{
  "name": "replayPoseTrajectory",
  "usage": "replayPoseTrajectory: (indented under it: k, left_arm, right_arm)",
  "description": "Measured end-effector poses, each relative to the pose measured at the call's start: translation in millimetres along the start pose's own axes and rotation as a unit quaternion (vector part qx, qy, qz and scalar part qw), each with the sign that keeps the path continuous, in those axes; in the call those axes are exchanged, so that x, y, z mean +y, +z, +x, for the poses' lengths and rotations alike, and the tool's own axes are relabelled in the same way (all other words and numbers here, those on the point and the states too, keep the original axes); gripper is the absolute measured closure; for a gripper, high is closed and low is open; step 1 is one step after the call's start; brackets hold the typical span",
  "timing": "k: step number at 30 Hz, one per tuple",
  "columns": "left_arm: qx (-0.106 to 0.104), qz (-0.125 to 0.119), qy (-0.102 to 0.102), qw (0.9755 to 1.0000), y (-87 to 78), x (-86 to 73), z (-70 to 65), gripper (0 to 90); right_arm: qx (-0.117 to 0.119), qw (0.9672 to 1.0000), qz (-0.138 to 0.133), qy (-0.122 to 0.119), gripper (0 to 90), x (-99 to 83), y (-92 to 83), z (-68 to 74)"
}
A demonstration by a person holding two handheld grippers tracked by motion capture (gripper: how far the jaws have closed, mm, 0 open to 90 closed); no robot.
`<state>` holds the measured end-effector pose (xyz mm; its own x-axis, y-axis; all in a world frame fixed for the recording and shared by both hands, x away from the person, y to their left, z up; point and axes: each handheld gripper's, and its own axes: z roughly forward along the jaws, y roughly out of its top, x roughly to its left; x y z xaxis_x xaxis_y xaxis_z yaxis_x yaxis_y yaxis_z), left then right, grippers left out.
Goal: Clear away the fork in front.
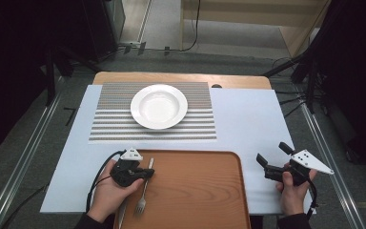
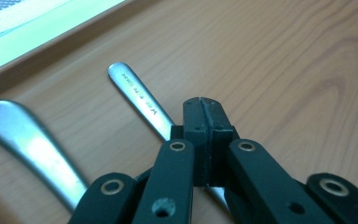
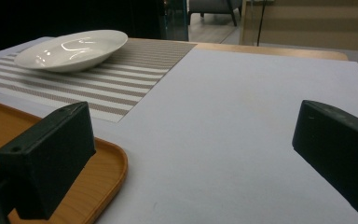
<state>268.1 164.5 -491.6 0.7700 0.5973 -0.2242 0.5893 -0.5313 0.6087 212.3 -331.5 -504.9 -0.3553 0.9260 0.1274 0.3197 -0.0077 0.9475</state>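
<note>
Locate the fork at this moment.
In the high view the fork lies on the wooden tray at its left side, handle under the left hand-held gripper, tines toward the person.

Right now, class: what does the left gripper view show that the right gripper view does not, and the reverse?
Left gripper view: an engraved steel fork handle, a second steel handle beside it, and closed black fingers over the fork handle. Right gripper view: a white ceramic plate on a striped woven placemat, a white table sheet, and open black fingers. Shared: the brown wooden tray.
</note>
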Motion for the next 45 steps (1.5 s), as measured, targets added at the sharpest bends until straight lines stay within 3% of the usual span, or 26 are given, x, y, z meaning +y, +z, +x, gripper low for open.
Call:
replayPoseTrajectory:
  k: [19,23,28,34,39,45]
  left_arm:
    - [0.006,-0.008,-0.015,0.9998,-4.3,-2.6,9.1,89.6]
    - [-0.001,-0.022,-0.023,0.9995,-6.7,-3.2,11.1,88.8]
    - [-0.002,-0.056,-0.022,0.9982,-14.0,-3.6,12.3,74.1]
    - [-0.006,-0.098,-0.039,0.9944,-26.3,-2.3,15.6,42.8]
    - [-0.016,-0.127,-0.045,0.9908,-35.6,-2.6,20.2,30.7]
    - [-0.02,-0.146,-0.047,0.988,-41.1,-5.0,24.1,24.1]
  right_arm:
    - [-0.002,1.0,0.0,0.002,0.0,0.0,-1.2,-1.0]
    - [-0.002,1.0,-0.002,0.0,0.0,0.5,-1.6,-1.6]
    - [-0.003,1.0,-0.001,-0.001,0.0,0.7,-1.3,-1.5]
    - [-0.003,1.0,-0.003,-0.001,0.0,1.0,-2.1,-1.3]
    - [-0.004,1.0,-0.002,0.001,0.0,1.0,-2.4,-1.8]
    - [-0.006,1.0,-0.004,0.003,0.0,1.5,-3.1,-3.2]
